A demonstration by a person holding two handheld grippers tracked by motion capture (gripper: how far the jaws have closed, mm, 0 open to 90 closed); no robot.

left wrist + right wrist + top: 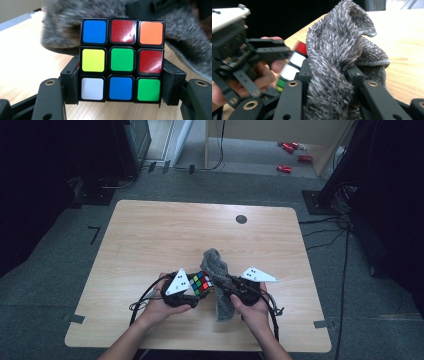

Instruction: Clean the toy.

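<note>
A scrambled colour cube (122, 60) sits clamped between the two black jaws of my left gripper (121, 86), which is shut on its sides. From above the cube (201, 283) is just over the table, near the front middle. A grey fluffy cloth (337, 57) is bunched between the jaws of my right gripper (329, 75), shut on it. The cloth (218, 270) rises above the cube's right side and hangs down past the right hand; it lies right behind the cube in the left gripper view (62, 27). My left gripper (192, 292) and right gripper (227, 287) stand close together.
The wooden table (150, 235) has a dark round grommet (241, 219) near its far edge. Black cables (142, 300) trail from both grippers toward the front edge. Red objects (290, 150) lie on the floor beyond the table.
</note>
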